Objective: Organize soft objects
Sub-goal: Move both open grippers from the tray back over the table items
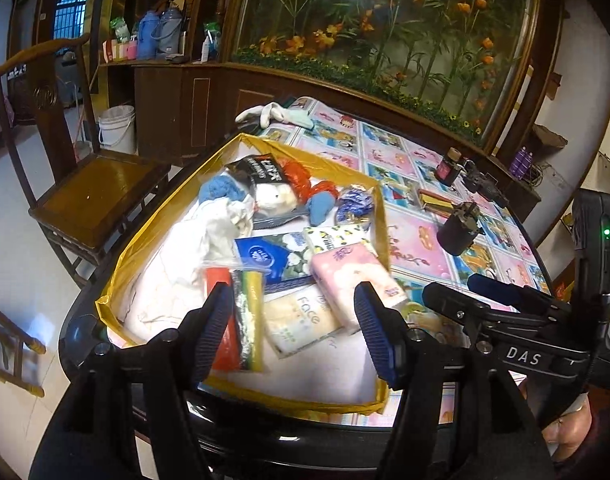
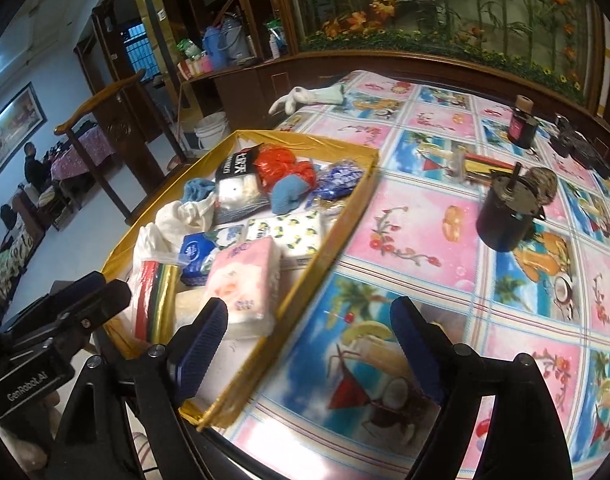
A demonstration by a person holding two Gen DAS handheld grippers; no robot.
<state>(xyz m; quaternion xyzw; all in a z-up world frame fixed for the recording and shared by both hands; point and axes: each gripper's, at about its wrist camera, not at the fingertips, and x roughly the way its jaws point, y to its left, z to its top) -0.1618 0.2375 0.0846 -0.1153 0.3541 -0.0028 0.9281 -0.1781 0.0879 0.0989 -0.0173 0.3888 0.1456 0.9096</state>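
Observation:
A gold-rimmed tray (image 1: 117, 268) (image 2: 345, 216) on the table holds several soft things: a pink tissue pack (image 1: 357, 280) (image 2: 245, 284), a lemon-print pack (image 1: 337, 238) (image 2: 289, 232), a blue pack (image 1: 265, 260), a "Face" pack (image 1: 301, 320), white cloth (image 1: 193, 236), blue and red knits. My left gripper (image 1: 293, 332) is open and empty over the tray's near end. My right gripper (image 2: 309, 344) is open and empty over the tray's near right rim. It also shows in the left wrist view (image 1: 481, 292). A white glove (image 1: 273, 114) (image 2: 305, 98) lies at the table's far edge.
The patterned tablecloth (image 2: 425, 240) carries a dark cylinder (image 1: 459, 228) (image 2: 509, 216), a small dark jar (image 2: 521, 124), a coloured flat box (image 2: 481, 166) and black tools (image 2: 581, 148). A wooden chair (image 1: 93, 196) and a white bucket (image 1: 117, 128) stand left of the table.

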